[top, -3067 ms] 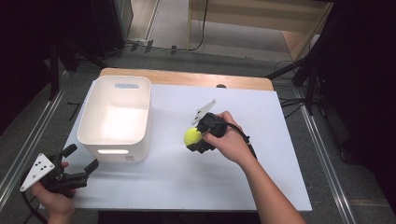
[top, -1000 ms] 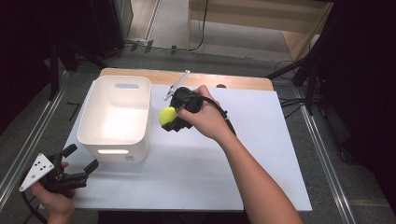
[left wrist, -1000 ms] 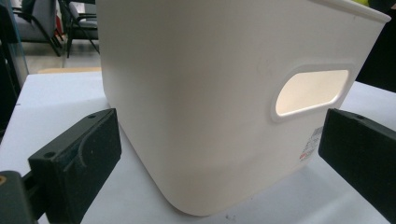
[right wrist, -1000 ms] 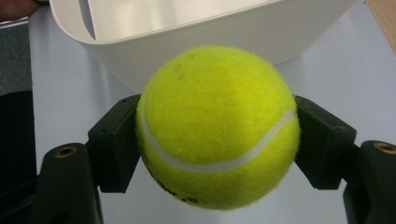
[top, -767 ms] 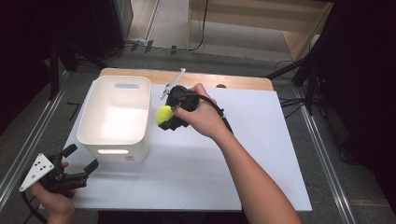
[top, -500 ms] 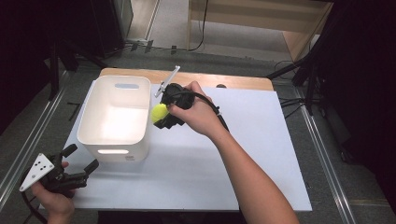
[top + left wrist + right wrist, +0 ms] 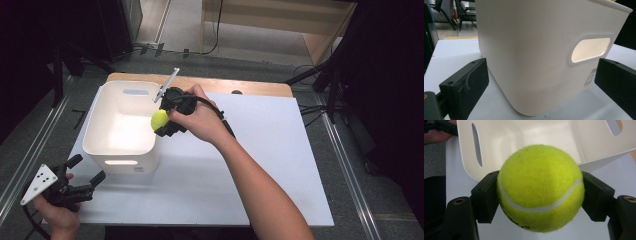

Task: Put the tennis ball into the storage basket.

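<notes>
A yellow-green tennis ball [image 7: 160, 119] [image 7: 540, 187] is clamped between the two black jaws of my right gripper [image 7: 165, 120] [image 7: 540, 195]. The ball hangs at the right rim of a white plastic bin [image 7: 120, 150] [image 7: 521, 135], just above its edge. The bin's inside looks bare in the right gripper view. My left gripper [image 7: 80, 172] [image 7: 544, 85] rests at the near left corner of the table, open, with nothing between its jaws. It faces the bin's front wall [image 7: 531, 50] and its handle slot [image 7: 590, 49].
A white board [image 7: 250, 165] covers the table top, with a wooden strip [image 7: 235, 85] along its far edge. Metal rails [image 7: 345, 165] run down both sides. Dark floor and cables lie beyond the table.
My right gripper has carried the ball leftward from the middle of the board to the bin's right rim. The left gripper has stayed where it was.
</notes>
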`<state>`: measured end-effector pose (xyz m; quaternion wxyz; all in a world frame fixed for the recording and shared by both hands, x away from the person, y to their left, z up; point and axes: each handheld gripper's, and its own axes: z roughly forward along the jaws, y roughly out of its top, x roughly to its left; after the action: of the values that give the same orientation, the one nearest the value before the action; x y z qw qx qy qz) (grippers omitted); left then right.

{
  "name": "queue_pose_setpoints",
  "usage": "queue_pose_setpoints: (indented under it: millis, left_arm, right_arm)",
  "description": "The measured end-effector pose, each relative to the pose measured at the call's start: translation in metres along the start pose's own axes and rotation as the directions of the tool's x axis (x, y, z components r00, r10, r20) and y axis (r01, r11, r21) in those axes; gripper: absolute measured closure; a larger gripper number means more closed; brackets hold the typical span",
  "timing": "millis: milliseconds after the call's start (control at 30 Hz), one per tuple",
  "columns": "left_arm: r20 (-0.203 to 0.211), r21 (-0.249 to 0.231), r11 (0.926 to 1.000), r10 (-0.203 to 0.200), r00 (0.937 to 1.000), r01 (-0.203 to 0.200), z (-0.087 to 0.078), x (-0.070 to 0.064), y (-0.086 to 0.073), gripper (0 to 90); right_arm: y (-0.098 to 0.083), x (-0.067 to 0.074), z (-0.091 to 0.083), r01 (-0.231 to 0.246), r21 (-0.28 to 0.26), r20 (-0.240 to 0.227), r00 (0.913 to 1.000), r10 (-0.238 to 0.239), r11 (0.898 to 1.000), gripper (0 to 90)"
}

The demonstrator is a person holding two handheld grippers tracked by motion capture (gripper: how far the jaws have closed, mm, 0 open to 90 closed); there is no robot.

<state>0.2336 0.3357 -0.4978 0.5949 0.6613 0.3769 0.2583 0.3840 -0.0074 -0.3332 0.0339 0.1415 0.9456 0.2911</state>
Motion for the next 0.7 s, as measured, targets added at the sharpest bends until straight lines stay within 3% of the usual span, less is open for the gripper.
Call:
queue_pose_setpoints:
  millis: [700]
  left_arm:
    - [0.001,0.003,1.0000,0.000,1.0000,0.000,0.000,0.000,0.000,0.0]
  right_arm:
    - [0.023,0.006,0.014,0.026,-0.013,-0.012,0.9996,-0.026,1.000,24.1]
